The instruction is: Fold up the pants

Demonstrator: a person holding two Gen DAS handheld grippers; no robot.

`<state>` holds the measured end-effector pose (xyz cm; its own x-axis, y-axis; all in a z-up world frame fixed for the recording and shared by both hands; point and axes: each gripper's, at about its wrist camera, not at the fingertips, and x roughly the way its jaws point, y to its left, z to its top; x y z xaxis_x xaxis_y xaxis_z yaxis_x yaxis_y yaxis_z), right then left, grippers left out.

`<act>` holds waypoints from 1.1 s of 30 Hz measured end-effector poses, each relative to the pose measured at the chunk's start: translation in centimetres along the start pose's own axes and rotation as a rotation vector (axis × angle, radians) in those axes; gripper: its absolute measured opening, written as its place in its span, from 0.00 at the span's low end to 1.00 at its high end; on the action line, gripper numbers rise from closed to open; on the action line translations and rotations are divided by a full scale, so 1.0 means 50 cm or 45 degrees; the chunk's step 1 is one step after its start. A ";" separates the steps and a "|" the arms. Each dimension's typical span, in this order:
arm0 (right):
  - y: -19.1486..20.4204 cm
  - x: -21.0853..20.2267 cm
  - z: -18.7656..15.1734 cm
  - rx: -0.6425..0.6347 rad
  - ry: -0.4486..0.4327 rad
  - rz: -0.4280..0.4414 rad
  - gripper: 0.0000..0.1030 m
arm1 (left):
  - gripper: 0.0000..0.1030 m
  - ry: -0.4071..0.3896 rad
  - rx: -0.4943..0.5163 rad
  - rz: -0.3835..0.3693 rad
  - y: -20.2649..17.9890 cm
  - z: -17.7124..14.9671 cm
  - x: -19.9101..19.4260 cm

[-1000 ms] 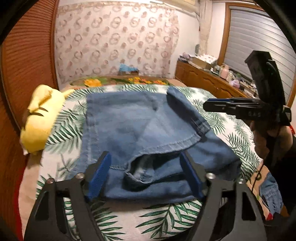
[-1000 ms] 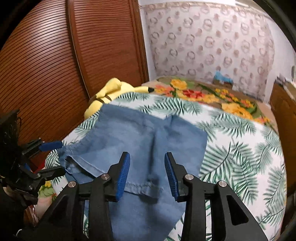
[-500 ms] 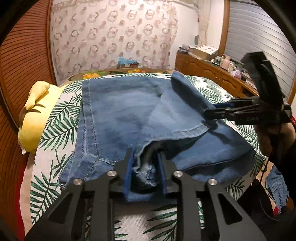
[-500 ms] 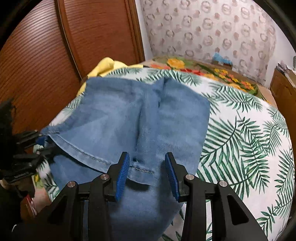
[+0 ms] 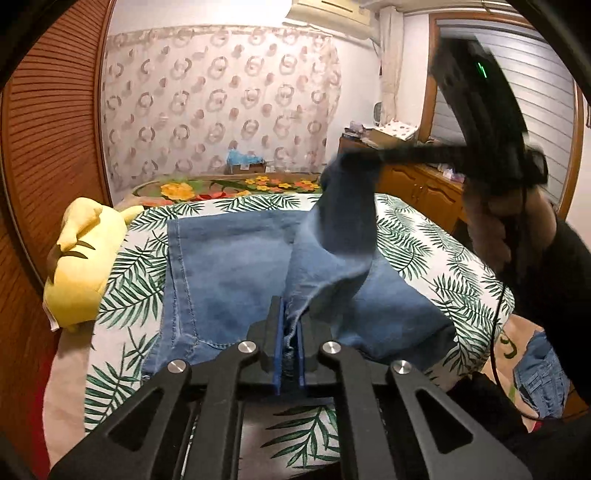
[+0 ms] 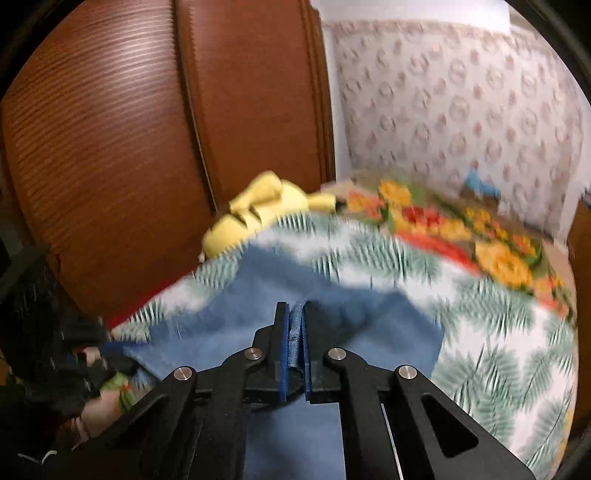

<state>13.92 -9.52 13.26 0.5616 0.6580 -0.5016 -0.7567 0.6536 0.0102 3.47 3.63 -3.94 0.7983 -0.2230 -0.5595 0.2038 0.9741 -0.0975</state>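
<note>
Pinching the jeans tight now, my left claw and right claw were both open a second ago, and the right one has lifted its corner up off the bed, so the fold has begun.

A home bedroom: a bed with palm-leaf bedding, a yellow plush toy, patterned curtain, wooden cabinets and a wall air conditioner.
</note>
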 end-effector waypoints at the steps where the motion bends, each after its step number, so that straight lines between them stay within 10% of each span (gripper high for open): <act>1: 0.007 0.006 0.016 -0.004 -0.001 0.009 0.05 | 0.06 0.000 -0.011 0.006 0.004 -0.001 0.000; 23: -0.005 0.292 0.084 -0.022 0.223 0.000 0.05 | 0.07 0.048 -0.191 0.056 0.113 -0.054 0.004; 27: -0.005 0.289 0.086 -0.019 0.207 -0.005 0.05 | 0.45 0.034 -0.176 0.037 0.111 -0.054 0.007; 33: -0.007 0.255 0.081 -0.026 0.170 -0.016 0.24 | 0.48 0.025 -0.189 0.032 0.105 -0.047 0.005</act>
<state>22.73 0.15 10.35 0.5222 0.5933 -0.6126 -0.7576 0.6526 -0.0137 3.41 8.79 -6.53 0.7905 -0.1991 -0.5792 0.0969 0.9744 -0.2028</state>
